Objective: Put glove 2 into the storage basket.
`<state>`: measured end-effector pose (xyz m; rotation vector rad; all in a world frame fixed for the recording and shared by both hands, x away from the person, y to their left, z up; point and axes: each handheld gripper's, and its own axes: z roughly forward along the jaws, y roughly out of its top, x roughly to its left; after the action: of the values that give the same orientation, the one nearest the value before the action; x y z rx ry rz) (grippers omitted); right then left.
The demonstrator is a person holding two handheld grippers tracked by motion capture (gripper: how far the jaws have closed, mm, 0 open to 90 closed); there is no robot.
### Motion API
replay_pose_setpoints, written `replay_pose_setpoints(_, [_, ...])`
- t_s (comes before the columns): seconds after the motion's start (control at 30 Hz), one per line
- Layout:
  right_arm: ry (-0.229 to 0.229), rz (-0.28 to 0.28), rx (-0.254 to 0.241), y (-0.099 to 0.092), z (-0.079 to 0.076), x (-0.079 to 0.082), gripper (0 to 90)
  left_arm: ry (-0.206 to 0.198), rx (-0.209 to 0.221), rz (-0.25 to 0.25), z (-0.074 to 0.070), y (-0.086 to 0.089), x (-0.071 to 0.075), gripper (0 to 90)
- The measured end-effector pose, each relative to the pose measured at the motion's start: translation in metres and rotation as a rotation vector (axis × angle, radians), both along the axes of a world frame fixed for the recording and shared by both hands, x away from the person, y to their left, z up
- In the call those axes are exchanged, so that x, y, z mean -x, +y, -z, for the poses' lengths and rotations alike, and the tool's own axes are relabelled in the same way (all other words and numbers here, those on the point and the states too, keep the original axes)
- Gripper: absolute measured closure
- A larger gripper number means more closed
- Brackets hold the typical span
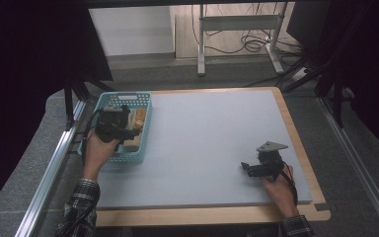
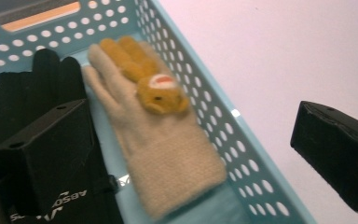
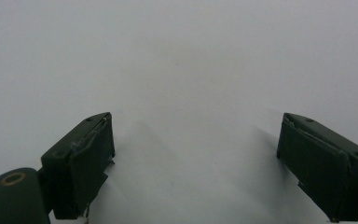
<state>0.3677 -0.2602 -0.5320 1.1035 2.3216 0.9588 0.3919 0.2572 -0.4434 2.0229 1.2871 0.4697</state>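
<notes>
L gripper (image 1: 123,129) is over the blue basket (image 2: 242,140) at the surface's (image 1: 212,148) left edge, jaws spread wide w/ nothing between them. One jaw sits inside the basket, the other hangs outside over the wall, so they straddle the rim. Inside lies a cream glove (image 2: 163,154) w/ a small orange plush animal (image 2: 161,95) on its back, flat on the basket floor, cuff toward the camera. A black glove (image 2: 37,79) lies beside it, partly under the inside jaw. The cream glove looks like the target.

R gripper (image 1: 249,168) rests low over bare surface near the right edge, well apart from the basket, jaws wide, holding nothing.

Risks from here:
- Closing as it stands would prob. clamp the basket wall, not the glove; the basket would lift or drag.
- Inside jaw is near the black glove; a sloppy pinch could catch both gloves.
- Glove is soft and flat; a shallow pinch may grab only fuzz and slip.
- Light basket may slide or tip, since nothing steadies it.
</notes>
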Motion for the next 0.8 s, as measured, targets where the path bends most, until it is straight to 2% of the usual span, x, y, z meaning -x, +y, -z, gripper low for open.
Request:
replay_pose_setpoints(0.23, [0.000, 0.001, -0.001, 0.000, 0.000, 0.000, 10.7, -0.008, -0.005, 0.034, 0.002, -0.011, 0.003, 0.0])
replay_pose_setpoints(0.8, [0.000, -0.001, 0.000, 0.000, 0.000, 0.000, 10.7, -0.040, 0.022, 0.149, 0.004, -0.049, 0.017, 0.0])
